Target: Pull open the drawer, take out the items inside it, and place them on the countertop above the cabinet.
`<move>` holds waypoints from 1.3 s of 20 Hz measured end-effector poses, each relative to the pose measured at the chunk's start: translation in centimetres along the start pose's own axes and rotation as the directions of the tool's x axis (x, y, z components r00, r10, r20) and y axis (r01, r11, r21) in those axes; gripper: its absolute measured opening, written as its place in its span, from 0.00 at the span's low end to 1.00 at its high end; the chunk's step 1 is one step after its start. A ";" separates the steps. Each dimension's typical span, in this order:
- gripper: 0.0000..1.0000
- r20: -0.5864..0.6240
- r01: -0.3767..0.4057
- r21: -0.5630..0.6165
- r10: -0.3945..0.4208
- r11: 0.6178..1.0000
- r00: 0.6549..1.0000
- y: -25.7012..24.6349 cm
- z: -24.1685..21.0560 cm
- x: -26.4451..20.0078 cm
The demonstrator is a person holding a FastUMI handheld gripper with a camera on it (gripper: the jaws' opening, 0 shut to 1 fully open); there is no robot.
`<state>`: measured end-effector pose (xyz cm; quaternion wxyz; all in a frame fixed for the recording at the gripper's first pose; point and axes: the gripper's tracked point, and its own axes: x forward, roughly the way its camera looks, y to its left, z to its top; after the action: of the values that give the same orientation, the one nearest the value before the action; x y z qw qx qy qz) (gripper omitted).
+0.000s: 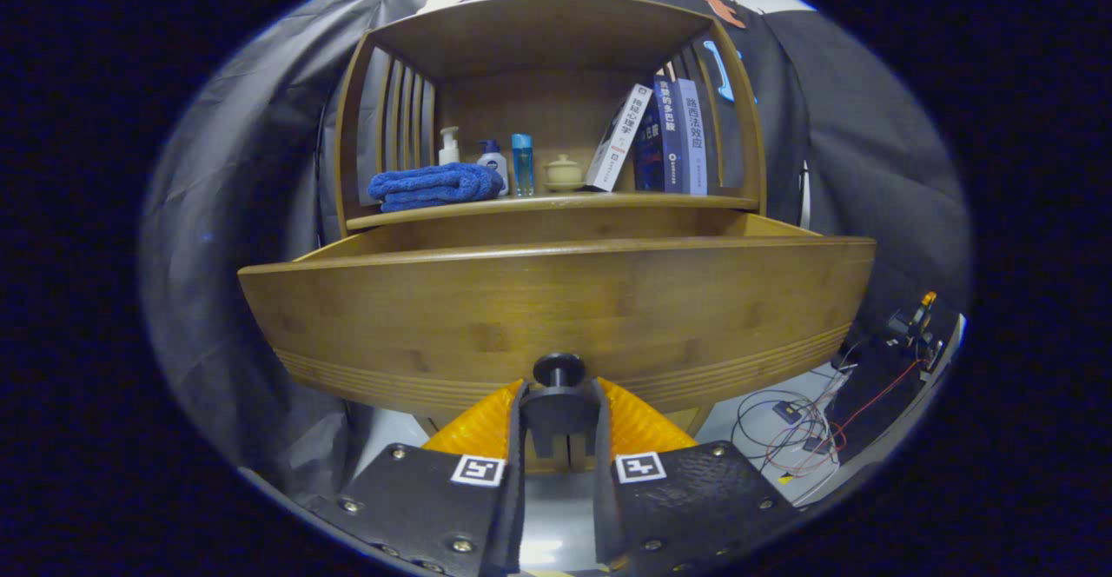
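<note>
Bamboo-toned wood forms the cabinet (556,64); its drawer (556,308) stands pulled out toward the camera, the broad curved front panel just ahead of the fingers and the drawer's side walls running back to the cabinet body; the drawer's interior lies below the line of sight, so its contents cannot be told. A dark round knob (559,370) projects from the lower middle of the drawer front; the gripper (560,416) is clenched on this knob, one finger pressing on each side of its base, the knob head showing just above the fingertips. On the countertop (556,203) above the drawer, a folded blue towel (434,186) lies at the left front edge; behind it, toward the back, stand a white pump bottle (448,146), a white bottle with a blue cap (493,160) and a slim blue bottle (521,164), close together in a row; a small beige lidded jar (564,173) sits near the middle of the countertop; a white book (618,138) leans rightward against two upright blue books (679,135) at the right end. Beyond the drawer's right corner, on the floor, lie loose wires (795,425) and small electronic parts (912,325).
</note>
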<state>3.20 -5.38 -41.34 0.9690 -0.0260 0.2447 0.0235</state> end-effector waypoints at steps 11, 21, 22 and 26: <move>0.28 -0.006 0.005 -0.022 -0.005 1.000 1.000 -0.1 -1.7 -3.7; 0.74 0.020 0.072 0.056 -0.073 0.996 0.997 -1.6 7.8 -6.2; 0.88 0.042 0.092 0.044 -0.094 0.995 0.995 -1.9 8.9 -6.4; 1.00 0.058 0.099 0.004 -0.099 0.995 0.993 -1.1 11.7 -5.5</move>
<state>3.96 -5.95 -28.35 0.9757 -0.0368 0.2147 -0.0240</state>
